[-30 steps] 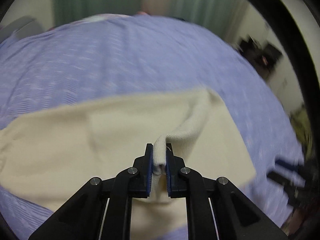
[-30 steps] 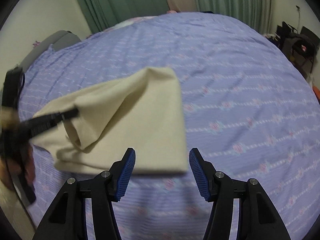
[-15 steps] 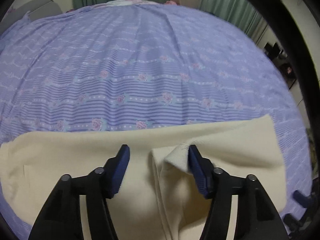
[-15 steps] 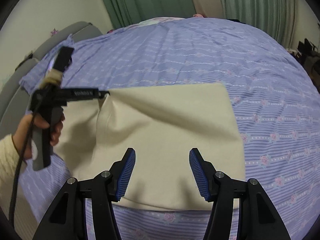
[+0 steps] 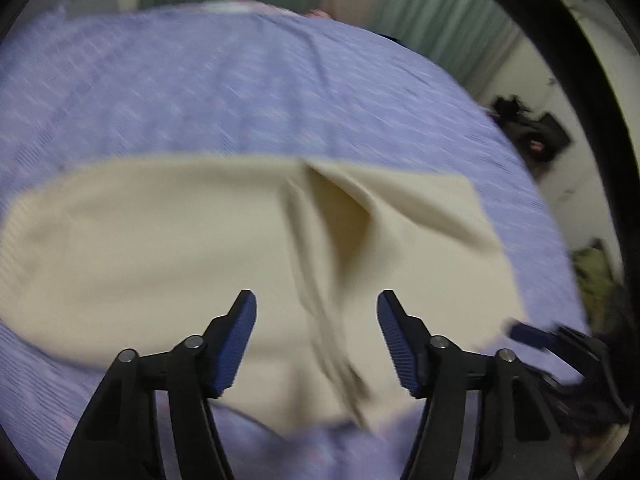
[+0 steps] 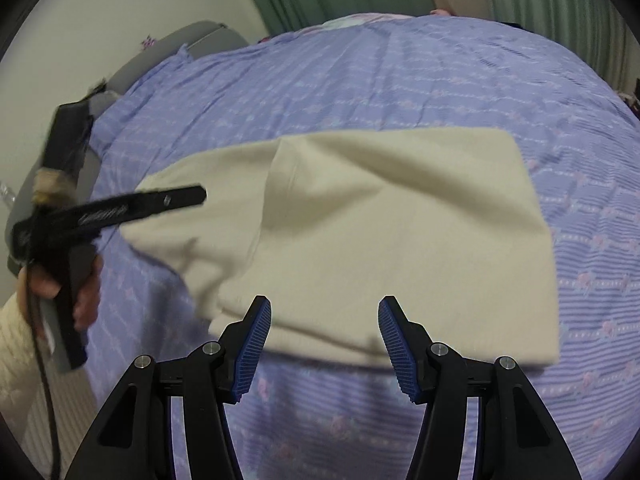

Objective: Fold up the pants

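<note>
Pants (image 6: 400, 232) lie folded as a cream rectangle on the purple bedspread (image 6: 400, 80), near edge just ahead of my right gripper (image 6: 324, 340). Right side is flat with a clean corner. Left part is not: a raised ridge runs across the cloth in the left wrist view, and a loose flap sags at the left end in the right view.

Left gripper (image 5: 316, 340) hangs over the cloth with its jaws apart and nothing between the pads; they have just been opening and the cloth is out of them. In the right view it sits beside the left end, clear of the fabric as far as I can tell. Right gripper's jaws also stand apart and empty, above the near edge.

My read: 1 fold is down, next is tidying or the second fold. To do it well:
- flatten the ridge first, or it gets locked into the next layer
- pinch the 2 near corners, all layers at once, not just the top sheet
- lift both ends level and carry them together so the edges stack
- left view is blurred, so I confirm the grip before lifting
</note>
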The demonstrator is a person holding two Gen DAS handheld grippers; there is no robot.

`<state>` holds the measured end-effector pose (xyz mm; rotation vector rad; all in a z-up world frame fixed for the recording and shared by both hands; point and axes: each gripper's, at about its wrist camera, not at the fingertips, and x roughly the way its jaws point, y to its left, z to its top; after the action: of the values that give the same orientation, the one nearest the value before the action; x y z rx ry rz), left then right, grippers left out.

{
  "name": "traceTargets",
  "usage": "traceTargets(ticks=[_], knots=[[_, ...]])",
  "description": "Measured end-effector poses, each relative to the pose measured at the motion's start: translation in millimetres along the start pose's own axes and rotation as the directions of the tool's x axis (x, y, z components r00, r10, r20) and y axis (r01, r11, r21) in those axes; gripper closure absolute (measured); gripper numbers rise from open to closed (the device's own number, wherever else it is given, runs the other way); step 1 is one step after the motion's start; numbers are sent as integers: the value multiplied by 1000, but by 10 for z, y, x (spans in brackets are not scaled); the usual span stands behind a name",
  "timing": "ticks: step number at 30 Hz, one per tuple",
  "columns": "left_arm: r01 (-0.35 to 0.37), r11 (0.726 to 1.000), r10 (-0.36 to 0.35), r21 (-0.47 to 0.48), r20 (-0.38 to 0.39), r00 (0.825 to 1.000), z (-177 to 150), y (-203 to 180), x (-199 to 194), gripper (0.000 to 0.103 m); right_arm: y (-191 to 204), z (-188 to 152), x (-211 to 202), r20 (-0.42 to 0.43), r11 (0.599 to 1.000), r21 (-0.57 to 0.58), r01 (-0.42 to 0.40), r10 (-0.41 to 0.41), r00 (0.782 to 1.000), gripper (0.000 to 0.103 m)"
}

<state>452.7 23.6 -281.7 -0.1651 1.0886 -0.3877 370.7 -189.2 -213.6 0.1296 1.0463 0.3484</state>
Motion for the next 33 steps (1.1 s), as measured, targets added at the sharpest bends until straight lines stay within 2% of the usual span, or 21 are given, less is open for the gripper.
traceTargets(ticks=[2, 3, 6, 14, 16, 17, 19, 22, 25, 27, 30, 33], knots=[[57, 998, -58, -17, -34, 998, -171, -52, 74, 48, 17, -57, -4, -15, 1000, -18, 7, -7, 1000, 45], [69, 997, -71, -35, -51, 996, -230, -68, 124, 55, 16, -77, -10, -19, 1000, -21, 12, -12, 1000, 45], [101, 988, -113, -118, -94, 989, -360, -64, 293, 67, -31, -128, -27, -35, 1000, -9, 23, -23, 999, 45], [120, 953, -159, -279, -121, 980, -433, -9, 498, 71, -90, -185, -88, -45, 999, 3, 48, -48, 998, 45], [130, 941, -176, -314, -123, 977, -448, 71, 498, 83, -81, -182, -94, -42, 999, 0, 50, -50, 998, 45], [139, 935, -184, -326, -110, 977, -444, 100, 486, 96, -74, -183, -100, -41, 999, -2, 50, -50, 998, 45], [175, 927, -207, -332, -63, 976, -433, 108, 382, 97, -60, -187, -122, -38, 999, -4, 47, -47, 998, 46], [200, 932, -208, -302, 8, 978, -464, -12, 97, 98, -33, -195, -179, -30, 999, -11, 39, -39, 999, 46], [207, 928, -206, -310, 38, 978, -602, -69, -83, 99, -14, -207, -215, -27, 999, -20, 30, -30, 999, 46], [193, 929, -194, -317, 27, 981, -706, -51, -83, 98, 0, -217, -227, -26, 999, -29, 22, -23, 999, 46], [160, 908, -183, -387, -23, 983, -912, 50, 88, 98, 12, -235, -208, -32, 999, -36, 22, -23, 999, 46], [125, 903, -165, -411, -63, 984, -1010, 88, 230, 98, 10, -238, -188, -39, 999, -37, 20, -22, 999, 46]])
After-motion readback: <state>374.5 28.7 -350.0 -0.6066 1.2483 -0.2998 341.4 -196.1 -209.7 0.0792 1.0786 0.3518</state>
